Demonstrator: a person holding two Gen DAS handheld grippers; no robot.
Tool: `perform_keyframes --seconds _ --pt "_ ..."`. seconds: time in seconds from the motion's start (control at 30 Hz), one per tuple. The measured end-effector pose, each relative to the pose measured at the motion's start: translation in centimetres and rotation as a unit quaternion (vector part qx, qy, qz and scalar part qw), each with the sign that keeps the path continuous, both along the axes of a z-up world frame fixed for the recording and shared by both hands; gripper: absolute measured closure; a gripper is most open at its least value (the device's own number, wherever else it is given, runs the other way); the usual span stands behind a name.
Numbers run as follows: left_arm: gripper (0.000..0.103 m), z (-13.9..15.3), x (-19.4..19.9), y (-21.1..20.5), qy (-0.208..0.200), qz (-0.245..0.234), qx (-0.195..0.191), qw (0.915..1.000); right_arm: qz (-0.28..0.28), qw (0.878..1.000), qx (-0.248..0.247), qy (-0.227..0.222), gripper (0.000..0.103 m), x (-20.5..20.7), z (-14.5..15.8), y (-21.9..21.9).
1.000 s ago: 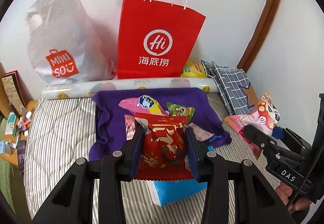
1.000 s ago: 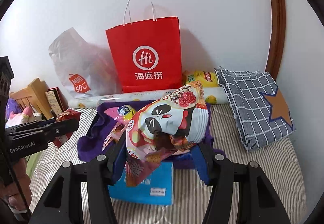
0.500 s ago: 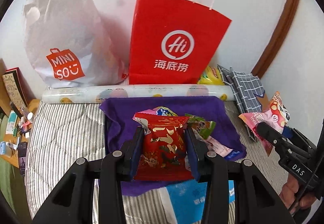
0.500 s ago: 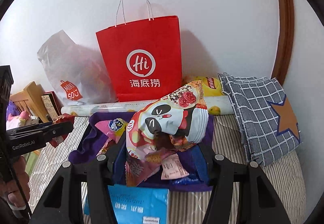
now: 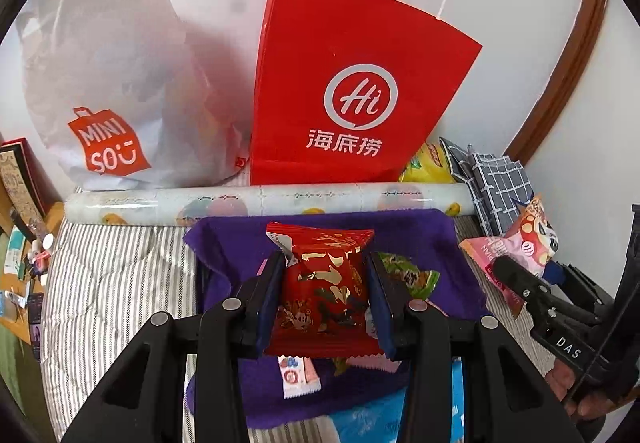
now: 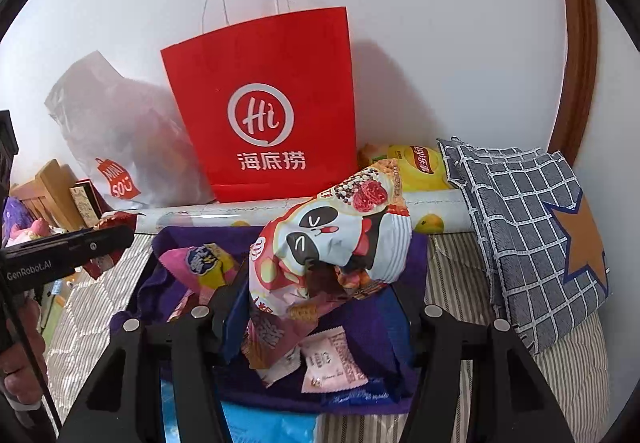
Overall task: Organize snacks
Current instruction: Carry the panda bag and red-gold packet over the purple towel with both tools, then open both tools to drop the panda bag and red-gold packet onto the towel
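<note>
My left gripper (image 5: 326, 303) is shut on a red snack packet with gold print (image 5: 326, 283), held above the purple cloth (image 5: 236, 259) on the bed. My right gripper (image 6: 320, 307) is shut on a pink panda-print snack bag (image 6: 332, 243), which hangs crumpled between its blue pads. That same bag (image 5: 528, 243) and gripper appear at the right of the left wrist view. On the cloth lie a green packet (image 5: 412, 275), a pink-and-yellow packet (image 6: 200, 263) and small pink sachets (image 6: 332, 363). A red paper bag (image 5: 344, 91) stands against the wall behind.
A white Miniso plastic bag (image 5: 108, 91) leans left of the red bag. A patterned roll (image 5: 260, 199) lies along the wall, with a yellow chip bag (image 6: 420, 167) and a checked cloth (image 6: 520, 227) at right. A blue box (image 6: 260, 423) lies near me. Clutter (image 5: 24, 263) fills the left bedside.
Both grippers have moved forward toward the red paper bag and a little down, each keeping its packet. The bag and the purple cloth loom larger now.
</note>
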State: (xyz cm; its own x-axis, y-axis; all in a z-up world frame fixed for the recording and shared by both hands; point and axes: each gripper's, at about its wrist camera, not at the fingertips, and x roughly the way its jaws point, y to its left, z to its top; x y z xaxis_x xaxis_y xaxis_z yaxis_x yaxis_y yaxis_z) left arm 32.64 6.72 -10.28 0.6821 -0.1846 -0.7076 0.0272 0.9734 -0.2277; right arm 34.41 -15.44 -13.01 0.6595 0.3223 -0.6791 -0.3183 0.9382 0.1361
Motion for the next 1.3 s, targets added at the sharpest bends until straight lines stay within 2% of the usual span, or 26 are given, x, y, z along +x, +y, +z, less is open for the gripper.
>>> perform_keyframes --seconds 0.27,0.47,1.3 --pt "0.062 -1.5 1.6 -0.1 0.012 -0.003 0.006 0.9999 -0.003 1.0 -0.005 0.008 0.047 1.7 -1.4 0.0" --pt "0.063 -3.5 2.6 0.4 0.036 -0.001 0.007 0.9993 -0.005 1.0 -0.002 0.018 0.047 2.5 -2.8 -0.1" --pt "0.063 -7.1 2.5 -0.1 0.076 -0.014 0.017 0.9968 0.023 0.998 -0.023 0.054 0.047 3.0 -6.7 1.4"
